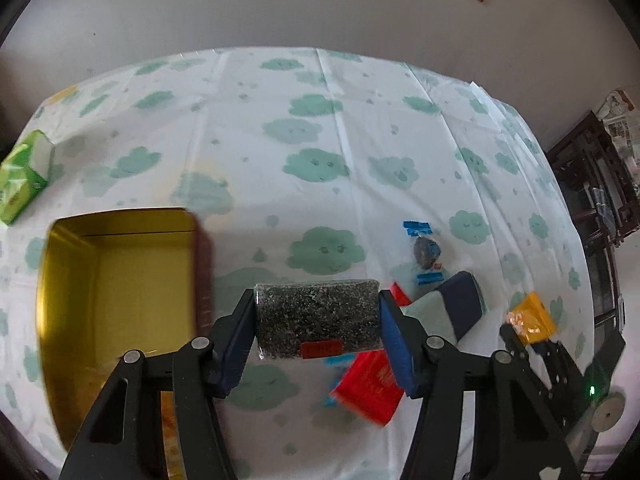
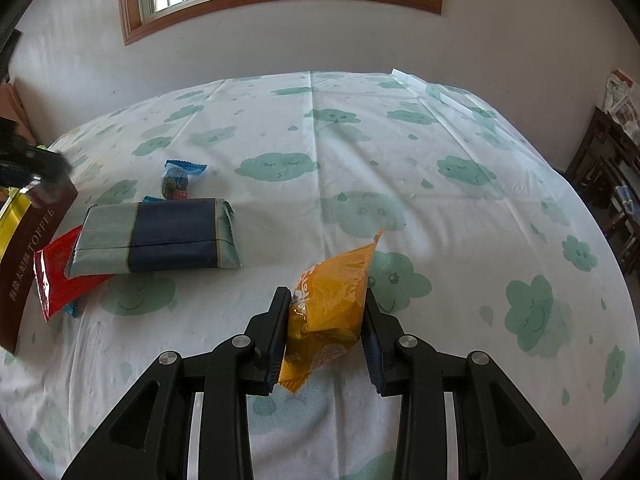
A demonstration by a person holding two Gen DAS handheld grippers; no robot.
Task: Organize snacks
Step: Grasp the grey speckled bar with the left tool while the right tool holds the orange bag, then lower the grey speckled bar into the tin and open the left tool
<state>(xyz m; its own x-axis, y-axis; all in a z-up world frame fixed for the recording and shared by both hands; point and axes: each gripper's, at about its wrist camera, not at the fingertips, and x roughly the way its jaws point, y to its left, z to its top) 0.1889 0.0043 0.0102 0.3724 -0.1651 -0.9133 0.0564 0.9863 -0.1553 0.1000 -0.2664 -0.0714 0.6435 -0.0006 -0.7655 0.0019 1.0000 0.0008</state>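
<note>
My left gripper [image 1: 318, 312] is shut on a clear pack of dark speckled snack bar [image 1: 318, 318] with a small red label, held above the table. To its left stands an open gold-lined tin box [image 1: 120, 280]. Below and right lie a red packet [image 1: 370, 390], a grey-and-navy packet [image 1: 452, 306] and a small blue-ended wrapped sweet [image 1: 425, 252]. My right gripper [image 2: 326, 320] is shut on an orange snack pouch [image 2: 332, 304], lifted off the cloth. The right wrist view shows the grey-and-navy packet [image 2: 154, 240] over the red packet [image 2: 54, 280], and the small sweet [image 2: 178, 180].
A green box [image 1: 22, 178] sits at the table's far left edge. The brown "TOFFEE" side of the tin [image 2: 28, 256] is at the left of the right wrist view. The table [image 2: 400, 160] carries a white cloth with green clouds. Dark wooden shelves [image 1: 592, 184] stand at the right.
</note>
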